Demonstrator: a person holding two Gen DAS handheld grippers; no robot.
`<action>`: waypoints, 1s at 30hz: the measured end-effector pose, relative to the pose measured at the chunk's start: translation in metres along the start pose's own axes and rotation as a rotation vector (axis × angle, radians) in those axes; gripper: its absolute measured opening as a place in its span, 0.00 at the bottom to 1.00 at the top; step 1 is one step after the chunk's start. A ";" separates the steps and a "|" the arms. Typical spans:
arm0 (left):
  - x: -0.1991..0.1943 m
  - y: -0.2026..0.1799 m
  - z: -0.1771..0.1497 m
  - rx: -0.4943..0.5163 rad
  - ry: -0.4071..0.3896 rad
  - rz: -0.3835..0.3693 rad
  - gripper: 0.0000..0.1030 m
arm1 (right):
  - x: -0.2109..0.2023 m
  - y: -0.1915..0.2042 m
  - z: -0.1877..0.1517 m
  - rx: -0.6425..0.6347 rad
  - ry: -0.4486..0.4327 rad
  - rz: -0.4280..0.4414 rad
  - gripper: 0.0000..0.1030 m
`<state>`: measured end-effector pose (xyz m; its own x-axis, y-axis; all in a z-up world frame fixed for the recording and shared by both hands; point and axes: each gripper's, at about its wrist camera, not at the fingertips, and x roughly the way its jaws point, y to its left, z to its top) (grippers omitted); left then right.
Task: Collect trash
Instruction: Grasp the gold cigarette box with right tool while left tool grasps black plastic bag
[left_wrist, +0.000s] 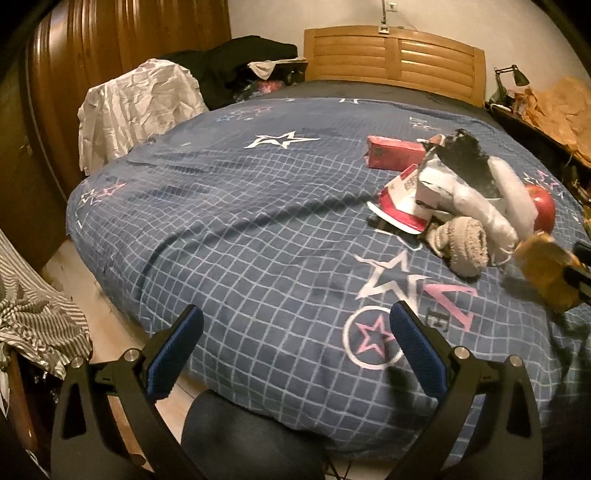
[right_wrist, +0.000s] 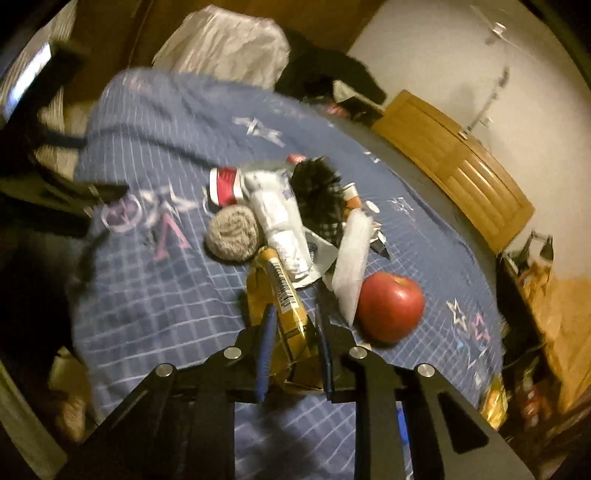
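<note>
A flattened golden wrapper with a barcode strip was seen clamped between the blue pads of the right claw, its upper end jutting forward past the fingertips, and it appeared lifted just clear of the bed. Only this one piece seemed to have been picked; no bin or bag for the rubbish could be seen, so the task was judged to be barely begun.

Just ahead of the right claw the rest of the heap lay untouched on the checked blue cover: a crumpled white plastic bag, a red and white carton at its far left, torn black packaging behind it, and a strip of white padding to the right. A balled grey sock sat left of the wrapper's tip and a red apple just right of the claw; neither was judged to be trash.

The left claw was held with its jaws wide apart, nothing between them, over the bed's near edge, with the heap well ahead and to its right. A red packet lay beyond the pile.
</note>
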<state>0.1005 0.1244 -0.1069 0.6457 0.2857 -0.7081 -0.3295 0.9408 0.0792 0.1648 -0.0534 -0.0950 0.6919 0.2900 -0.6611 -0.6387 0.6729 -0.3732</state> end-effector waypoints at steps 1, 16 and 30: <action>-0.001 -0.002 0.000 0.004 -0.001 -0.007 0.95 | -0.010 -0.004 -0.005 0.046 -0.012 0.009 0.22; -0.010 -0.046 0.032 0.040 -0.042 -0.200 0.95 | -0.095 -0.031 -0.091 0.611 -0.079 0.046 0.11; 0.065 -0.141 0.120 0.188 -0.038 -0.330 0.51 | -0.072 -0.052 -0.111 0.700 -0.043 0.065 0.01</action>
<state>0.2717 0.0320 -0.0806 0.7224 -0.0354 -0.6906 0.0308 0.9993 -0.0191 0.1110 -0.1843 -0.1005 0.6816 0.3611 -0.6365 -0.3224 0.9290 0.1818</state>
